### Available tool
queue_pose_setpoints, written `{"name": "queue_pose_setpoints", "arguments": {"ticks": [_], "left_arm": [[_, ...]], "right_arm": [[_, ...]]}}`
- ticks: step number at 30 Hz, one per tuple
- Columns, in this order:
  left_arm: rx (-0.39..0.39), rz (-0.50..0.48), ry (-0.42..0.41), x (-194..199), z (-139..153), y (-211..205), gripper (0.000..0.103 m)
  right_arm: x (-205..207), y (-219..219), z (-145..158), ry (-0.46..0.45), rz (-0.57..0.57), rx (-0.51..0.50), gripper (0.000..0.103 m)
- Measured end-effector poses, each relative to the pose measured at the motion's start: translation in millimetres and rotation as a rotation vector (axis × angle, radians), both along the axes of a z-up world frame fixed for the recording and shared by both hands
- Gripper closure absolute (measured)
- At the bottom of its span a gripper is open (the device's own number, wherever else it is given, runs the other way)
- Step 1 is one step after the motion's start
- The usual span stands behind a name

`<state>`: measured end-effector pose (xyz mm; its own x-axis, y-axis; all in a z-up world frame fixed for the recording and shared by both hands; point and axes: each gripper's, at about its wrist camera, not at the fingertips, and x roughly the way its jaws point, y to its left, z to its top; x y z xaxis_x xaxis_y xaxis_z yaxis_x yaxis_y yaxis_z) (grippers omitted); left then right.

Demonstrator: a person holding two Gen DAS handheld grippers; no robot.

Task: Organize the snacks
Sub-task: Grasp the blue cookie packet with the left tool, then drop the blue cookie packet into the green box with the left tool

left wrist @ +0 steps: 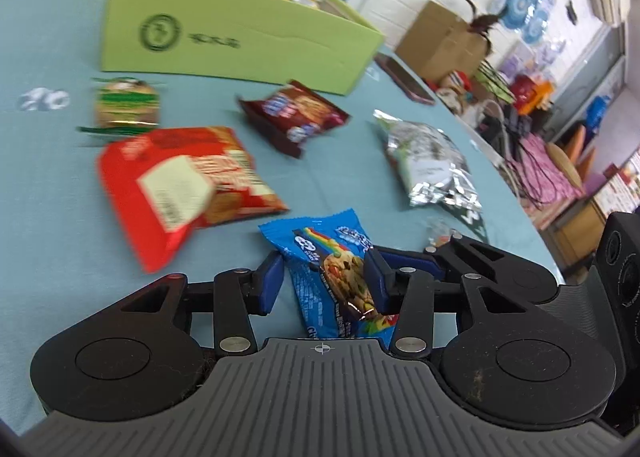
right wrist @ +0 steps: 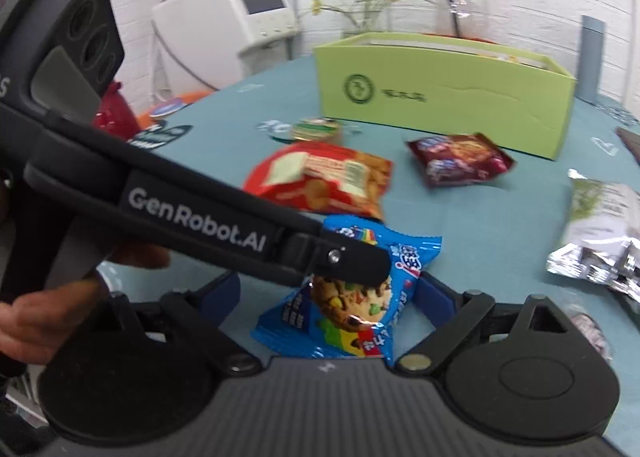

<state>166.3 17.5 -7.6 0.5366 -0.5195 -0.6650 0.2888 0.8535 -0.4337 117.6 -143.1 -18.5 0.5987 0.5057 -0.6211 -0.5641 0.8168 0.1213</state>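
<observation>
A blue cookie packet [left wrist: 332, 277] lies on the teal tablecloth between the fingers of my left gripper [left wrist: 324, 281]. The jaws stand around it, partly closed; whether they press it I cannot tell. In the right wrist view the same packet [right wrist: 356, 297] lies between the wide-open fingers of my right gripper [right wrist: 328, 297], with the left gripper's arm [right wrist: 200, 217] reaching over it. A green open box [left wrist: 240, 37] stands at the back and also shows in the right wrist view [right wrist: 440, 97]. A red snack bag [left wrist: 184, 185], a dark red cookie packet [left wrist: 292, 113], a burger-print packet [left wrist: 126, 105] and a silver bag [left wrist: 428, 161] lie loose.
A phone [left wrist: 404, 77] lies right of the box near the table edge. A grey bottle [right wrist: 590, 57] and a glass jug [right wrist: 460, 5] stand behind the box. A red object [right wrist: 114, 113] sits at the table's left edge. Clutter lies beyond the table's right edge.
</observation>
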Motion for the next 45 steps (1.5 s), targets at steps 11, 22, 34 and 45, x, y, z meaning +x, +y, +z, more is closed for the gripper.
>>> {"name": "queue_pose_setpoints", "arguments": {"ticks": [11, 22, 34, 45], "left_arm": [[0.028, 0.028, -0.050, -15, -1, 3, 0.054], [-0.044, 0.050, -0.174, 1, 58, 8, 0.093], [0.040, 0.111, -0.250, 191, 109, 29, 0.093], [0.159, 0.171, -0.242, 243, 50, 39, 0.057]], "right_arm": [[-13, 8, -3, -0.038, -0.011, -0.040, 0.017], [16, 2, 54, -0.180, 0.027, 0.028, 0.024], [216, 36, 96, -0.199, 0.032, 0.002, 0.023], [281, 55, 47, -0.068, 0.021, -0.004, 0.009]]}}
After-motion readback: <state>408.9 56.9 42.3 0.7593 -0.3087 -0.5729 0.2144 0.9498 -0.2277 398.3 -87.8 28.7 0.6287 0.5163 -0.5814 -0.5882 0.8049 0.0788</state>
